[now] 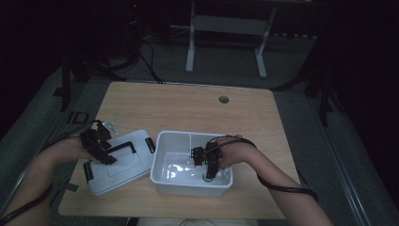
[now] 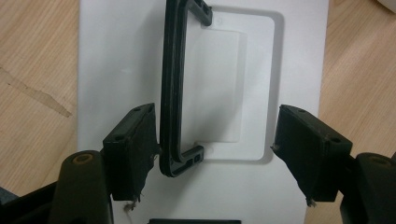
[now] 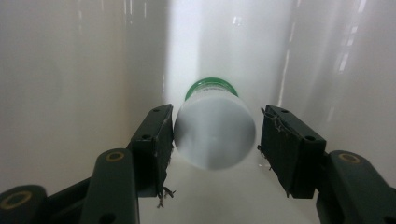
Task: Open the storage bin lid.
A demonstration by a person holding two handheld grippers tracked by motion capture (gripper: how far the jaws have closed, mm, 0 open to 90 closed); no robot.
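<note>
Left gripper sits open over the white lid, one jaw right against its black handle. Right gripper is down in the white bin, jaws open around a small bottle, left jaw touching it.

A wooden table carries a white lid beside a white bin.

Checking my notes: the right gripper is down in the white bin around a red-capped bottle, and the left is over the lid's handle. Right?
Not red: in the right gripper view the bottle between the right gripper jaws has a green cap. The rest stands.
</note>
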